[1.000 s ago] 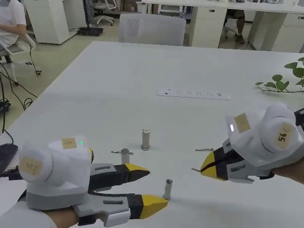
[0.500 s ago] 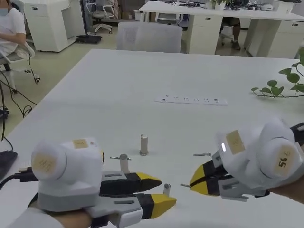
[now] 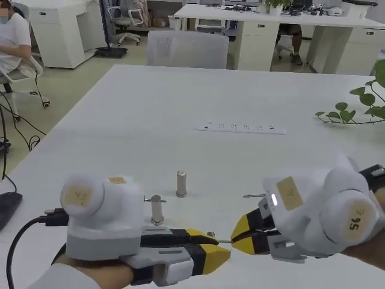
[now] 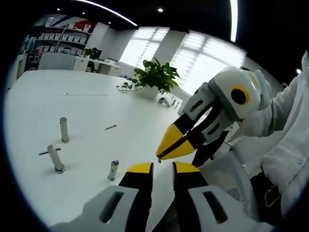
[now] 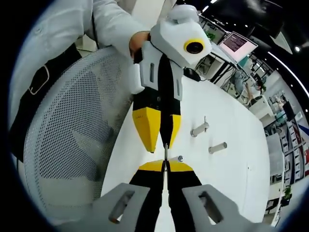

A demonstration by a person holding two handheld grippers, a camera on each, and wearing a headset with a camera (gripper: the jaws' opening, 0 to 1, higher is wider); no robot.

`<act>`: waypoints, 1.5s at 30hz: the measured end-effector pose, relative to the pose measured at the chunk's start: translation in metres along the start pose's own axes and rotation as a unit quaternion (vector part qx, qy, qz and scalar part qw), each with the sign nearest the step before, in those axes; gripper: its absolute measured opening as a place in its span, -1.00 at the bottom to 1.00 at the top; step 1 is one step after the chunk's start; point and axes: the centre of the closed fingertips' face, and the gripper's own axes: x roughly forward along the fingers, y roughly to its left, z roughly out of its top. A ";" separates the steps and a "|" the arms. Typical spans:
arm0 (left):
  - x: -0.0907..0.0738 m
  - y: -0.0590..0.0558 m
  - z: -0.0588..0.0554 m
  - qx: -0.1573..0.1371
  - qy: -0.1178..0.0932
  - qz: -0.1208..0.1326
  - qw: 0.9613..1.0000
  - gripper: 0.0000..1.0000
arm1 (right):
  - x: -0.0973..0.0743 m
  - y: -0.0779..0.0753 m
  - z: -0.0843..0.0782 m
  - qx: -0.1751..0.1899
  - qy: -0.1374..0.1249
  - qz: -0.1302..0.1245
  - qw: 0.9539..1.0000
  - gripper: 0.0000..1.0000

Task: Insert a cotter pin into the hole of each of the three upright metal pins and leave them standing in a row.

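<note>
Three upright metal pins stand on the white table. The far pin [image 3: 181,183] is bare, and the middle pin [image 3: 156,209] has a cotter pin through its hole. The near pin [image 3: 210,233] [image 4: 113,169] is mostly hidden between the gripper tips. My right gripper [image 3: 236,239] [image 5: 165,166] is shut on a thin cotter pin [image 5: 165,151] that points toward the left gripper. My left gripper [image 3: 212,248] [image 4: 162,168] is open just beside the near pin, its tips almost meeting the right gripper's. A loose cotter pin [image 3: 254,195] [image 4: 110,127] lies on the table.
A white power strip [image 3: 239,127] lies across the middle of the table and a green plant [image 3: 355,108] trails at the right edge. A grey chair [image 3: 186,48] stands at the far end. A black cable [image 3: 18,241] runs off the table's left edge.
Both grippers have closed in on each other over the near pin. The left moved right and the right moved left with its cotter pin, so the tips almost touch.
</note>
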 end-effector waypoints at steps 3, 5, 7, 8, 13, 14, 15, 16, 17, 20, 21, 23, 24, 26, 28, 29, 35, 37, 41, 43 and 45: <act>0.001 0.000 0.000 -0.025 -0.003 -0.004 1.000 -0.80 | 0.000 0.000 0.001 -0.015 0.001 -0.002 1.000 -0.94; 0.001 0.001 0.001 -0.036 -0.003 -0.006 0.999 -0.85 | 0.001 0.000 0.002 -0.019 0.001 -0.003 1.000 -0.94; 0.002 0.002 0.000 -0.042 -0.002 -0.007 0.999 -0.91 | 0.001 0.001 0.003 -0.021 0.000 -0.002 1.000 -0.94; 0.003 0.003 0.000 -0.046 -0.002 -0.007 0.999 -0.91 | 0.001 0.001 0.003 -0.023 -0.001 -0.003 1.000 -0.94; 0.004 0.002 -0.002 -0.055 -0.003 -0.008 0.998 -0.91 | 0.002 0.002 0.002 -0.036 0.003 -0.004 0.999 -0.94; 0.005 0.002 -0.003 -0.057 0.001 -0.008 0.998 -0.95 | 0.002 0.003 0.003 -0.039 0.004 -0.004 0.999 -0.94; 0.005 0.002 -0.005 -0.060 0.005 -0.007 0.998 -0.96 | 0.003 0.003 0.003 -0.045 0.005 -0.005 0.999 -0.94; 0.005 0.003 -0.005 -0.062 0.006 -0.007 0.998 -0.97 | 0.003 0.004 0.003 -0.049 0.007 -0.006 0.999 -0.94; 0.004 0.001 -0.007 -0.063 0.006 -0.006 0.998 -0.98 | 0.003 0.005 0.003 -0.051 0.008 -0.006 0.999 -0.94; 0.003 0.001 -0.009 -0.064 0.009 -0.005 0.998 -0.99 | 0.003 0.007 0.003 -0.057 0.010 -0.005 0.998 -0.93; 0.003 0.000 -0.009 -0.065 0.010 -0.004 0.998 -0.99 | 0.003 0.007 0.003 -0.062 0.012 -0.006 0.998 -0.93; 0.003 0.000 -0.010 -0.066 0.012 -0.004 0.998 -0.99 | 0.003 0.009 0.004 -0.071 0.015 -0.007 0.997 -0.93; 0.003 0.000 -0.011 -0.066 0.014 -0.006 0.998 -1.00 | 0.003 0.009 0.004 -0.077 0.015 -0.009 0.997 -0.93; 0.003 -0.001 -0.012 -0.066 0.014 -0.007 0.998 -1.00 | 0.003 0.011 0.005 -0.083 0.017 -0.009 0.996 -0.93; 0.004 -0.001 -0.012 -0.065 0.015 -0.008 0.998 -1.00 | 0.003 0.011 0.005 -0.083 0.016 -0.009 0.996 -0.93; 0.003 -0.001 -0.012 -0.064 0.013 -0.009 0.998 -1.00 | 0.003 0.012 0.005 -0.084 0.015 -0.010 0.996 -0.92; 0.002 0.000 -0.014 -0.062 0.016 -0.007 0.998 -1.00 | 0.002 0.013 0.007 -0.068 0.013 -0.007 0.998 -0.86; 0.001 0.000 -0.015 -0.060 0.016 -0.007 0.998 -1.00 | 0.002 0.012 0.007 -0.062 0.014 -0.009 0.998 -0.80; -0.003 0.002 -0.016 -0.032 0.022 -0.003 0.999 -1.00 | 0.000 0.011 0.002 -0.030 0.006 0.001 1.000 -0.78; -0.004 0.002 -0.017 -0.012 0.026 -0.002 1.000 -1.00 | -0.001 0.009 0.000 -0.010 -0.003 0.003 1.000 -0.77; -0.005 0.001 -0.017 0.006 0.028 -0.003 1.000 -1.00 | -0.002 0.009 -0.001 0.007 -0.010 0.009 1.000 -0.77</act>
